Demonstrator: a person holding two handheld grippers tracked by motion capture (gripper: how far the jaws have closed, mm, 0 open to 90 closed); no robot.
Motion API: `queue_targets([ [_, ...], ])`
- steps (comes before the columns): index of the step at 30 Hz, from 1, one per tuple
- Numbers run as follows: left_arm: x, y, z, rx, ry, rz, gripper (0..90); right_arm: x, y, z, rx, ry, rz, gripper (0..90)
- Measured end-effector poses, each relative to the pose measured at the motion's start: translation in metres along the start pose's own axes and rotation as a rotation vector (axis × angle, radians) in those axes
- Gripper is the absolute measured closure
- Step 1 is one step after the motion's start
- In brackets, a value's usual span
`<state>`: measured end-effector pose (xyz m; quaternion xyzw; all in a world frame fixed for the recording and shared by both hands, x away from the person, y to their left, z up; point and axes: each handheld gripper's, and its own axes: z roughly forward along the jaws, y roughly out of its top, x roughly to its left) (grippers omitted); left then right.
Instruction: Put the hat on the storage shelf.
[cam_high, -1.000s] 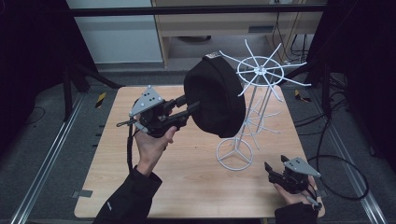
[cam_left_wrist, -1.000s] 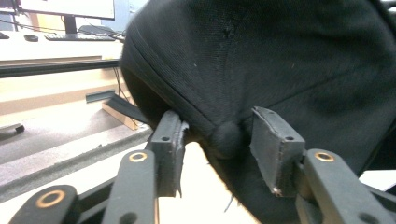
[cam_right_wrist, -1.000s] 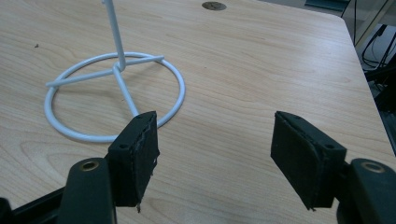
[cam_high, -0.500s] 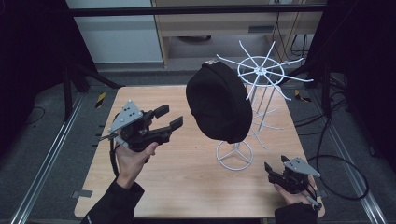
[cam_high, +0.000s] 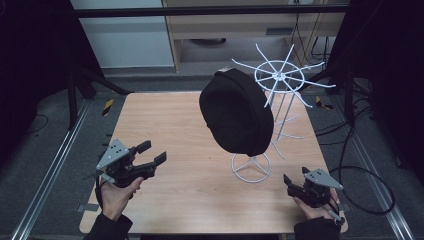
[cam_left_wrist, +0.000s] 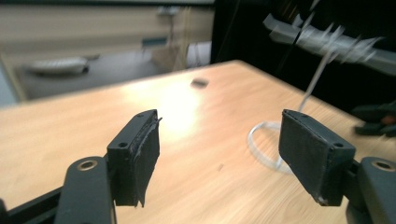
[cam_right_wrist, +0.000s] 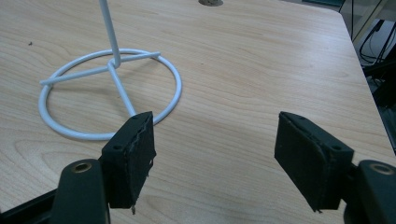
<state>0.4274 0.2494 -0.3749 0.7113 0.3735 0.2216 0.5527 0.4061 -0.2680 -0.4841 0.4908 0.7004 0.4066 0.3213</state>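
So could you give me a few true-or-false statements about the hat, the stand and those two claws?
1. The black hat hangs on the white wire stand. True.
2. The left claw grips the hat. False: its jaws have just been opening, nothing is between them, and it is apart from the hat.
3. The right claw is open with nothing in it. True.
4. The stand's ring base lies on the floor. False: it rests on the wooden table.

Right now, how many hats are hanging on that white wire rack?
1: a black hat hangs on the left side of the white rack, above its ring base; the hat could hide something behind it.
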Motion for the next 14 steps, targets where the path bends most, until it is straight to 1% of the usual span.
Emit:
queue_targets([
  [2, 0.008, -0.016, 0.002, 0.034, 0.032, -0.015, 27.0, 0.000, 0.000, 0.000, 0.002, -0.004, 0.000, 27.5],
  [3, 0.016, -0.034, 0.004, 0.081, 0.060, -0.020, 26.5, 0.000, 0.000, -0.001, 0.002, -0.004, 0.002, 27.3],
  [4, 0.016, -0.034, 0.004, 0.081, 0.060, -0.020, 26.3, 0.000, 0.000, -0.001, 0.002, -0.004, 0.002, 27.3],
  [5, 0.024, -0.051, 0.005, 0.131, 0.089, -0.020, 25.9, -0.001, 0.000, -0.001, 0.001, -0.005, 0.006, 26.9],
  [6, 0.029, -0.060, 0.005, 0.150, 0.100, -0.028, 25.4, -0.001, -0.001, 0.000, 0.001, -0.005, 0.004, 26.7],
  [7, 0.029, -0.060, 0.005, 0.150, 0.100, -0.028, 25.0, -0.001, -0.001, 0.000, 0.001, -0.005, 0.004, 26.7],
  [8, 0.034, -0.067, 0.005, 0.166, 0.111, -0.034, 25.0, -0.001, -0.001, 0.000, 0.005, -0.003, 0.009, 26.5],
  [9, 0.045, -0.080, 0.005, 0.206, 0.148, -0.041, 24.2, -0.001, -0.001, 0.001, 0.008, -0.005, 0.003, 26.3],
  [10, 0.045, -0.080, 0.005, 0.206, 0.148, -0.041, 23.1, -0.001, -0.001, 0.001, 0.008, -0.005, 0.003, 26.3],
  [12, 0.054, -0.090, 0.004, 0.234, 0.197, -0.028, 22.0, -0.001, -0.001, 0.000, 0.007, 0.002, 0.009, 26.0],
  [14, 0.061, -0.097, 0.004, 0.264, 0.228, -0.023, 21.2, -0.001, -0.001, 0.000, 0.010, -0.003, 0.009, 25.9],
])
